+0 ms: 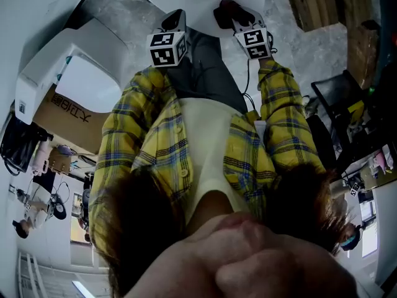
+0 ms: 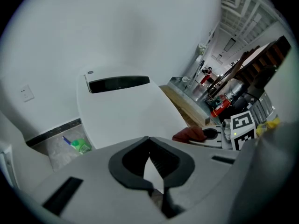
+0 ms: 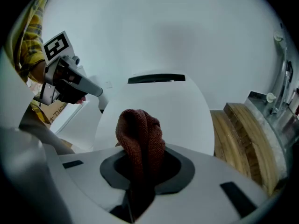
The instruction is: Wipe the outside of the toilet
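**Gripping a rust-brown cloth (image 3: 140,129) before the toilet (image 3: 156,106)**

The right gripper (image 3: 139,164) clamps the cloth, which bulges up out of its jaws. The closed white toilet lies just beyond them. The left gripper (image 2: 149,141) has its jaws pressed together on nothing, with the toilet ahead of them too.

White closed-lid toilet (image 3: 156,101), set against the far wall. 2 grippers at its near edge: left gripper (image 2: 149,141) on the left, right gripper (image 3: 140,157) on the right, with a reddish-brown knitted cloth (image 3: 140,134) between its jaws. Pale wooden planks (image 3: 243,143) lie right of the toilet. A small green plastic item (image 2: 80,146) lies on the floor to its left.
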Available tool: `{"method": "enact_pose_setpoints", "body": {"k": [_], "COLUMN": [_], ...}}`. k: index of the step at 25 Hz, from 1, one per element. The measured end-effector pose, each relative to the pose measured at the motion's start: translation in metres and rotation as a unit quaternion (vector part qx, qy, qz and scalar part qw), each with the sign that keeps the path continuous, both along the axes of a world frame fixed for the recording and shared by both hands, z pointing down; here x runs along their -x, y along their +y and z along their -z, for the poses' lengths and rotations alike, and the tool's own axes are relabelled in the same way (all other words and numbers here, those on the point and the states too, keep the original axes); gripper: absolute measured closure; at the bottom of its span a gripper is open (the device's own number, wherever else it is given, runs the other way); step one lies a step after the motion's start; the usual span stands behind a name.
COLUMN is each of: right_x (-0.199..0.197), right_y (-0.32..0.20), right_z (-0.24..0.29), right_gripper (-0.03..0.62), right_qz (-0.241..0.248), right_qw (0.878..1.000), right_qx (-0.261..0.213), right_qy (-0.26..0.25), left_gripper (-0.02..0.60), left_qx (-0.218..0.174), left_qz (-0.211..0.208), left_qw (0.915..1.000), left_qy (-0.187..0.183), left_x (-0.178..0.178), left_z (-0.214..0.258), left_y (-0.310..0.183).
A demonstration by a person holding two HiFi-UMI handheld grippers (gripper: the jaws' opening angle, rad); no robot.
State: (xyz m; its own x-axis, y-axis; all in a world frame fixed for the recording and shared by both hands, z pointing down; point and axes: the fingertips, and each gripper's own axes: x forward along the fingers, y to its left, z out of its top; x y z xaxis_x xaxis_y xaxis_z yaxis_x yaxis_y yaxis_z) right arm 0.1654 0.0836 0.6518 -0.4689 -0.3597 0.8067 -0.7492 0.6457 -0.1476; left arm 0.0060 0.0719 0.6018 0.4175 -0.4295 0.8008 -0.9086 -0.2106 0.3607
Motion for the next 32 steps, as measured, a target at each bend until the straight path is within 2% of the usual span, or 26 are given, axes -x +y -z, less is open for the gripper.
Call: {"method": "enact_pose_setpoints", "body": {"k": [12,24,32], "right_x": [-0.059,-0.083,-0.091], "right_y": [-0.039,-0.069,-0.082], "right_z": [-0.01,-0.007,0.018], "right_gripper": [0.511,0.511,0.511], "right_qz": [-0.047,-0.069,-0.128], "right_qw": [0.998,0.994,0.989], "right_qx": [-0.008,-0.027,-0.049], "right_qy": [0.048,0.076,0.057], "left_gripper": [0.574,0.572,0.574], "left_qx": [-0.004,-0.01,-0.022], "left_qz": [-0.043,-0.036,-0.015], "left_qw": [0.999,0.9993,0.9996], "left_qy": [0.001,-0.002,0.004], "left_x": [-0.02,-0.014,-0.009], "left_z": [-0.001,0.004,0.017], "left_y": [-0.012,-0.026,-0.036]}}
